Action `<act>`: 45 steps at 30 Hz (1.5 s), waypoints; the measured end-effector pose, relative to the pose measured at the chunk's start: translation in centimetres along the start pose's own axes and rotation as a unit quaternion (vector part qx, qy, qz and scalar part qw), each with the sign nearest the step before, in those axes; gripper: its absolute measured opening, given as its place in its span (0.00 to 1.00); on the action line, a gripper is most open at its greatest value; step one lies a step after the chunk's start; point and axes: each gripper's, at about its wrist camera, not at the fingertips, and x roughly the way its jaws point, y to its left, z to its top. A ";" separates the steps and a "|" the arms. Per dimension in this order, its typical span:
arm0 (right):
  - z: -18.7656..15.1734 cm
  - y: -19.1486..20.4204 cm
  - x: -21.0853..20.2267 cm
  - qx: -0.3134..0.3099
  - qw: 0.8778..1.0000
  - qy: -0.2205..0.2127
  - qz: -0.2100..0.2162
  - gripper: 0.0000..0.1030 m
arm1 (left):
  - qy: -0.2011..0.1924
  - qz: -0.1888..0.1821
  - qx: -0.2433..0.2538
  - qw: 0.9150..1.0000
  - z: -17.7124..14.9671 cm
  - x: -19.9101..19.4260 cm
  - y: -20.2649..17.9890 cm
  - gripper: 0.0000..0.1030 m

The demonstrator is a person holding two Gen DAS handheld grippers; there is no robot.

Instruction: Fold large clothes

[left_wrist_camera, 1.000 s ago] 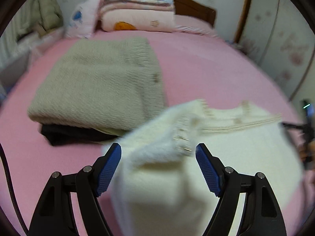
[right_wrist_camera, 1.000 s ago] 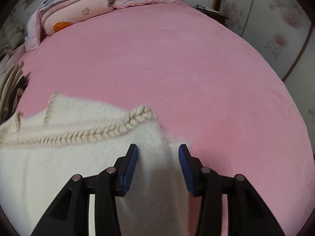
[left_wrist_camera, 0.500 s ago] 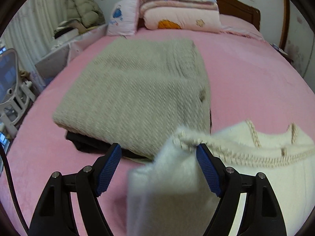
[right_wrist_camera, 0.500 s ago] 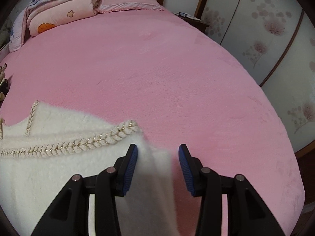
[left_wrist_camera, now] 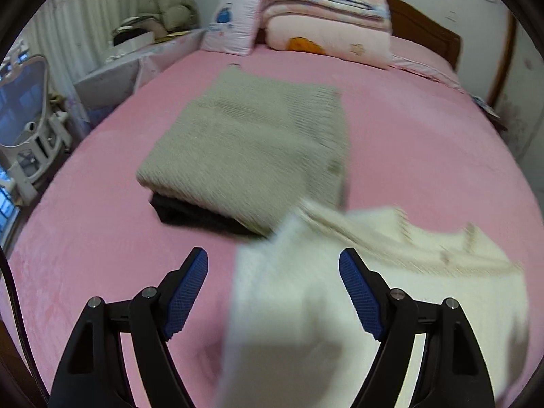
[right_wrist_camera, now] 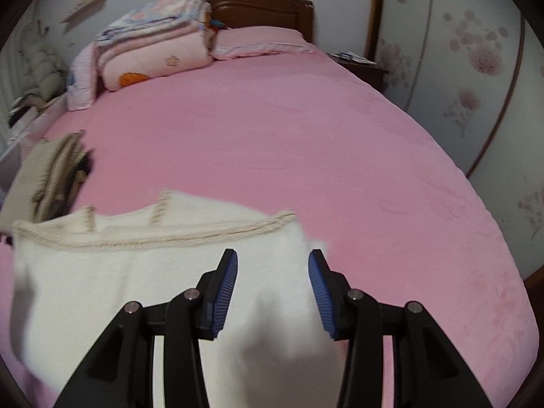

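We saw a wide bed (right_wrist_camera: 306, 142) under a pink cover, its dark wooden headboard (right_wrist_camera: 268, 10) against the wall. A white sweater (right_wrist_camera: 136, 272) with braided trim lay at the near end. Just beside it sat a folded beige knit (left_wrist_camera: 251, 156) over a black garment (left_wrist_camera: 190, 214). Folded quilts (left_wrist_camera: 326, 17) and a pink pillow (right_wrist_camera: 261, 42) rested near the headboard.
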 end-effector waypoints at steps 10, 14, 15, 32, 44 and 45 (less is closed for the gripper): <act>-9.4 12.6 -7.2 -0.070 0.989 -0.025 0.132 0.42 | -0.025 -0.110 0.036 0.993 -12.3 -7.6 -7.4 0.77; -14.0 15.5 -5.1 -0.104 0.987 0.013 0.122 0.42 | 0.007 -0.103 0.036 0.994 -16.1 -4.9 -8.8 0.77; -15.0 15.4 -4.0 -0.102 0.988 0.030 0.116 0.42 | 0.019 -0.094 0.034 0.995 -16.7 -4.0 -8.9 0.77; -15.5 -0.7 -0.7 0.045 0.998 0.046 -0.028 0.29 | 0.041 -0.038 -0.030 0.998 -18.3 0.1 0.7 0.77; -15.8 -1.4 0.0 0.062 0.995 0.062 -0.047 0.31 | 0.063 -0.030 -0.013 0.997 -17.7 0.4 -0.3 0.82; -15.7 -1.4 0.1 0.062 0.995 0.067 -0.047 0.32 | 0.065 -0.029 -0.008 0.997 -17.7 0.4 -0.5 0.83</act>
